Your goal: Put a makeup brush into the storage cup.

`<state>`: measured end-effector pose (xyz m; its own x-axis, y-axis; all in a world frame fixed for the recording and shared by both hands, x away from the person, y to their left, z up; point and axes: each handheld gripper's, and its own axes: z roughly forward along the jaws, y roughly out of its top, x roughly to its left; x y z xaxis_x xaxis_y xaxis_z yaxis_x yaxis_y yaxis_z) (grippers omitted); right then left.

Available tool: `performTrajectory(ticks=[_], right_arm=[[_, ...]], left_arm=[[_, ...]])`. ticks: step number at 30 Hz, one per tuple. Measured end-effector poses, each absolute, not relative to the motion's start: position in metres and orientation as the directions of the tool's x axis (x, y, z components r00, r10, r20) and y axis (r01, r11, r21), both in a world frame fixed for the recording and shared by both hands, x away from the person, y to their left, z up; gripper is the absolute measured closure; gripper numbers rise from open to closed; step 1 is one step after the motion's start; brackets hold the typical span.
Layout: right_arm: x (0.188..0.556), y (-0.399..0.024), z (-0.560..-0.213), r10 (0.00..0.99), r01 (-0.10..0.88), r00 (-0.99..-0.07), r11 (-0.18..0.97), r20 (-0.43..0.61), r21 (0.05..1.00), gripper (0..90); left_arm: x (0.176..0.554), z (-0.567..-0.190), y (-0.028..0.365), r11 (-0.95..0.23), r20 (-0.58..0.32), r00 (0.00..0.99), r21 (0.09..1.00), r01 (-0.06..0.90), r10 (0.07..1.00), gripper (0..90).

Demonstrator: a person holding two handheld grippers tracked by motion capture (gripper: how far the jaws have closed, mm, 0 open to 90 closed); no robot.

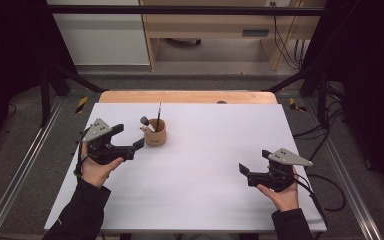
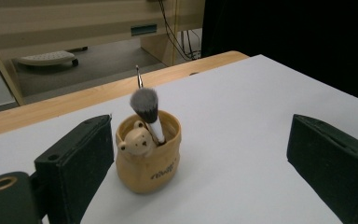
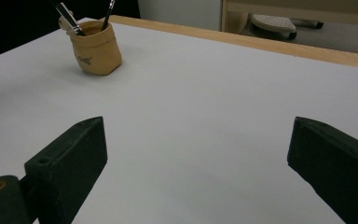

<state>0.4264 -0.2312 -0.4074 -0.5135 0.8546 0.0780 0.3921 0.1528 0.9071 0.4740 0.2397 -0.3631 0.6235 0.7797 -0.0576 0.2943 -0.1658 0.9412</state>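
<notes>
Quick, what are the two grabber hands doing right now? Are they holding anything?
Left gripper: open, holding nothing; the bear cup stands just ahead of it.
Right gripper: open, holding nothing.

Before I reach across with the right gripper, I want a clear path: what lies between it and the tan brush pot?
Nothing: in the right gripper view, bare white tabletop runs from the right gripper to the brush pot.
</notes>
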Motion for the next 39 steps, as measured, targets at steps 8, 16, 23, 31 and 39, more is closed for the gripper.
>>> performTrajectory(ticks=[8, 16, 23, 31, 39], right_arm=[[0.426, -0.231, -0.407, 0.851, 0.385, -0.519, 0.149, 0.080, 0.911, 5.2], [0.425, -0.231, -0.407, 0.850, 0.381, -0.522, 0.150, 0.078, 0.912, 5.1], [0.424, -0.231, -0.408, 0.849, 0.384, -0.523, 0.153, 0.078, 0.910, 5.2], [0.424, -0.230, -0.409, 0.846, 0.387, -0.527, 0.160, 0.076, 0.908, 5.1], [0.423, -0.230, -0.410, 0.843, 0.388, -0.532, 0.160, 0.079, 0.908, 5.2]], left_arm=[[0.455, -0.376, 0.245, -0.163, -0.065, 0.629, 0.941, 0.297, 0.775, 6.8], [0.443, -0.390, 0.254, -0.165, -0.067, 0.614, 0.936, 0.312, 0.786, 7.2], [0.435, -0.402, 0.259, -0.159, -0.077, 0.615, 0.934, 0.320, 0.785, 7.2], [0.430, -0.417, 0.263, -0.157, -0.095, 0.601, 0.923, 0.352, 0.794, 6.8], [0.427, -0.427, 0.275, -0.143, -0.106, 0.575, 0.918, 0.370, 0.811, 6.8]])
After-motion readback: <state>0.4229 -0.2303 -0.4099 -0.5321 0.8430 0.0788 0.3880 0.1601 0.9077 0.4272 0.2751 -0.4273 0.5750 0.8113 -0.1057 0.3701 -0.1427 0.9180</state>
